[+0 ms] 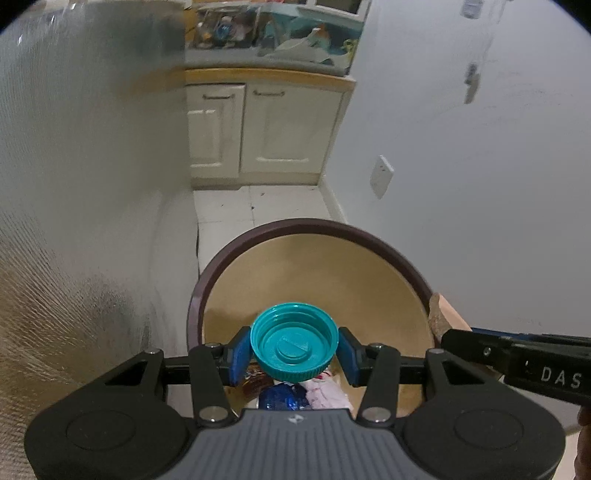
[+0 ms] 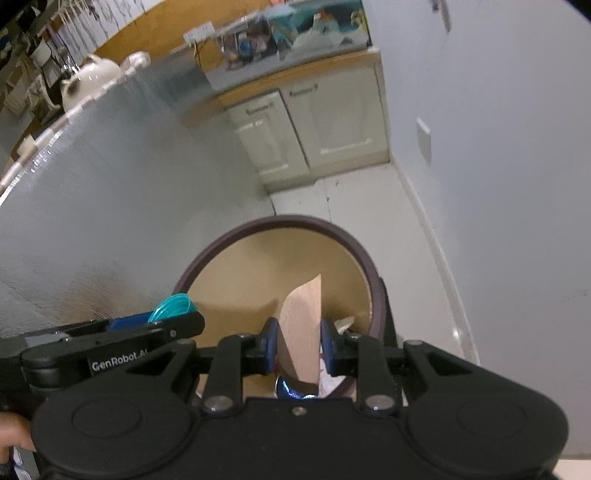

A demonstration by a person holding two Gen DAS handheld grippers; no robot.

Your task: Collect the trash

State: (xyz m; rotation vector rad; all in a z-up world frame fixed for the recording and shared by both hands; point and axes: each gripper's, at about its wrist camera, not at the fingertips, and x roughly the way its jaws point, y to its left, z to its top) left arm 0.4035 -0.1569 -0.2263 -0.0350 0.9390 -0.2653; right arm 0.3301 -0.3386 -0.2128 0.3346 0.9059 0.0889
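Observation:
My left gripper is shut on a teal plastic lid, its open side facing the camera, held over the mouth of a round bin with a dark brown rim and tan inside. Wrappers lie at the bin's bottom: a blue one and a pink-white one. In the right wrist view my right gripper is shut on a piece of brown cardboard standing upright above the same bin. The teal lid and the left gripper show at the left there.
A grey textured wall or panel rises left of the bin. Cream cabinet doors stand behind under a cluttered counter. A pale wall with a socket plate runs along the right. White floor tiles lie behind the bin.

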